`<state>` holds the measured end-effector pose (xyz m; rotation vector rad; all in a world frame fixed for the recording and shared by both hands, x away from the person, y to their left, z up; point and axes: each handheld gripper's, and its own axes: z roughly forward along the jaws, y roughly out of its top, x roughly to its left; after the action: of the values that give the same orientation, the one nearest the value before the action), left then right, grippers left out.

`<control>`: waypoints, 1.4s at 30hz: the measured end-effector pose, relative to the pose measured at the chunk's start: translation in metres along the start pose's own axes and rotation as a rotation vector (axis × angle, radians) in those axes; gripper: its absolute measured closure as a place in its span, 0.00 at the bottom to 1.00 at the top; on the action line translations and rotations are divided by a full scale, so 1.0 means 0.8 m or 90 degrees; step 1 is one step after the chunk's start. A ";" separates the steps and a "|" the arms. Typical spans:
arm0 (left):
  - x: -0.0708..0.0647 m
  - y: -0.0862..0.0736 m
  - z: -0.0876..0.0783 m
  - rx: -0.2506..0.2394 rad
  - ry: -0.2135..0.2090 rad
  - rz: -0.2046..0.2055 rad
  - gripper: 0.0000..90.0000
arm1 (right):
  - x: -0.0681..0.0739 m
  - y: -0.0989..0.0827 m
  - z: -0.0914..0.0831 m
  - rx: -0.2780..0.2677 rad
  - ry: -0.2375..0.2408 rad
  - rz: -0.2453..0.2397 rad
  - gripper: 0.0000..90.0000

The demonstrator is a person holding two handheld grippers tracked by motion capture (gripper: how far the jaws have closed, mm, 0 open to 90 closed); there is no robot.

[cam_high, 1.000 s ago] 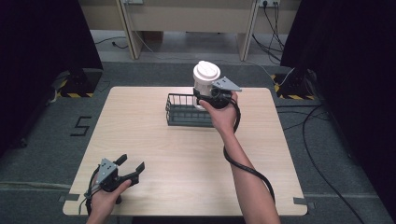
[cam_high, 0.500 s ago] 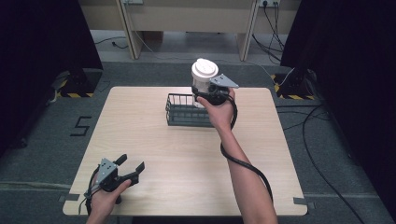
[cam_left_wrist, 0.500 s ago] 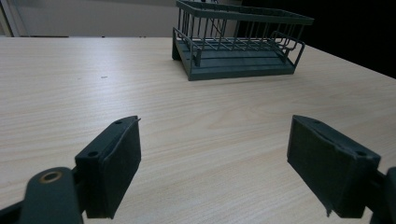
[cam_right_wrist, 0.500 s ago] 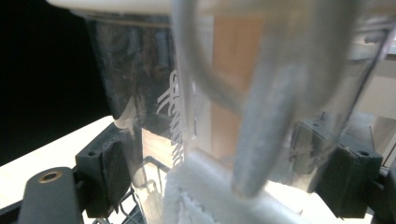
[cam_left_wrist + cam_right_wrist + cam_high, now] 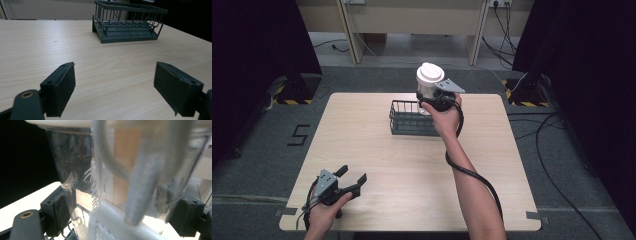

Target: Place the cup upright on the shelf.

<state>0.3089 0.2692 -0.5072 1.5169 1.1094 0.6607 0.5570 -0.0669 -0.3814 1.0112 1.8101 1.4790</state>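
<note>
A clear plastic jug with a white lid [image 5: 430, 81] hangs above the far end of the dark wire basket [image 5: 408, 120], held by my right gripper [image 5: 435, 100], which is shut on it. In the right gripper view the jug's clear wall and handle [image 5: 140, 172] sit between the two black jaws, with the basket's wires low in the frame. My left gripper [image 5: 354, 181] rests at the table's near left corner, open and holding nothing. In the left gripper view the basket [image 5: 127, 23] stands ahead across bare wood beyond the spread pads [image 5: 62, 87].
The light wooden table [image 5: 377, 165] sits on grey carpet. Cables [image 5: 552, 150] run over the floor at the right, and a black cable trails along the person's right forearm. Dark curtains flank both sides, with yellow-black striped bases at the far corners.
The right gripper has carried the jug slightly left and down, closer over the basket's far end. The left gripper has stayed put.
</note>
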 end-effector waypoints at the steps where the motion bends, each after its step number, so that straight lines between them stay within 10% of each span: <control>1: 0.000 0.000 0.000 0.000 0.000 0.000 0.19 | 0.000 -0.001 0.001 0.001 0.000 0.001 0.20; 42: 0.001 0.001 0.000 -0.002 -0.002 -0.001 0.19 | 0.000 -0.029 0.036 0.039 -0.019 0.008 0.20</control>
<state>0.3092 0.2698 -0.5067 1.5145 1.1068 0.6582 0.5762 -0.0538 -0.4104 1.0705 1.8418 1.4166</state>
